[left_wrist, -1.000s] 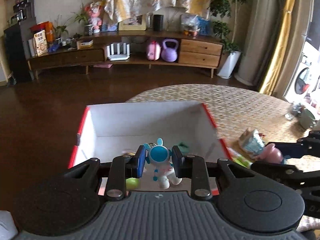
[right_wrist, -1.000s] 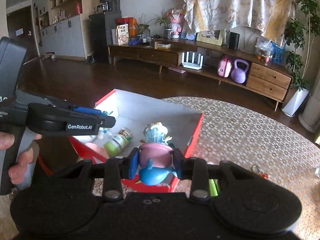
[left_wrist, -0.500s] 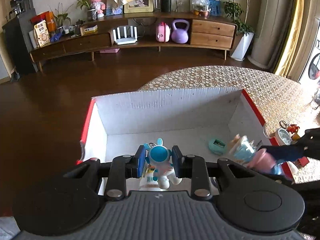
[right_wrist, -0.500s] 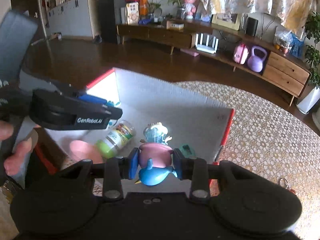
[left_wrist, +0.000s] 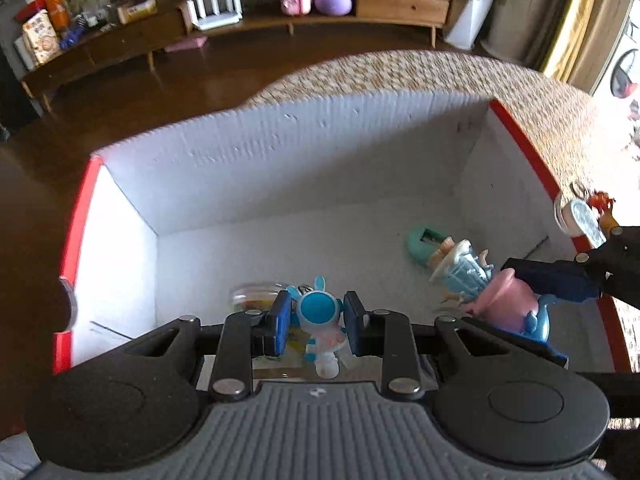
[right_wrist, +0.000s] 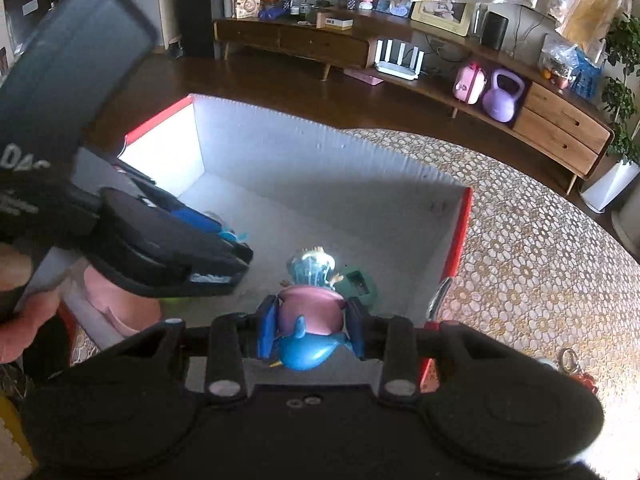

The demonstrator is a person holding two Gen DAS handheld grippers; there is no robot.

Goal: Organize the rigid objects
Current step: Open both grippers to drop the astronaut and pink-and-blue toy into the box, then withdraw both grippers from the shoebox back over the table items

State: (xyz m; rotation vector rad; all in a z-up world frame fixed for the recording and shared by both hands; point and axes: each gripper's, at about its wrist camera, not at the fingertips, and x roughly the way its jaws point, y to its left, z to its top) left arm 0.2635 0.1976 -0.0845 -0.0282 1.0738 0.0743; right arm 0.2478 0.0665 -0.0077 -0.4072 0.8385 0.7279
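Left hand-held gripper [left_wrist: 316, 322]: clamped on blue-helmeted astronaut figurine [left_wrist: 320, 316]. Right hand-held gripper [right_wrist: 310, 332]: clamped on pink-and-blue toy [right_wrist: 310, 320]. Both have sunk into the white box [left_wrist: 280, 152] (red-edged, at the table's edge); release likely next.

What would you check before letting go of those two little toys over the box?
1. Left gripper shut on the blue-and-white figurine: ok.
2. Right gripper shut on the pink-and-blue toy: ok.
3. Both toys inside the red-edged box's walls: ok, each hangs above its white floor.
4. Bare floor below the figurine: not ok, something yellowish lies right under it.
5. Bare floor below the pink-and-blue toy: cannot tell, a teal object lies close by.
6. Grippers apart from each other: ok, a gap shows between them.
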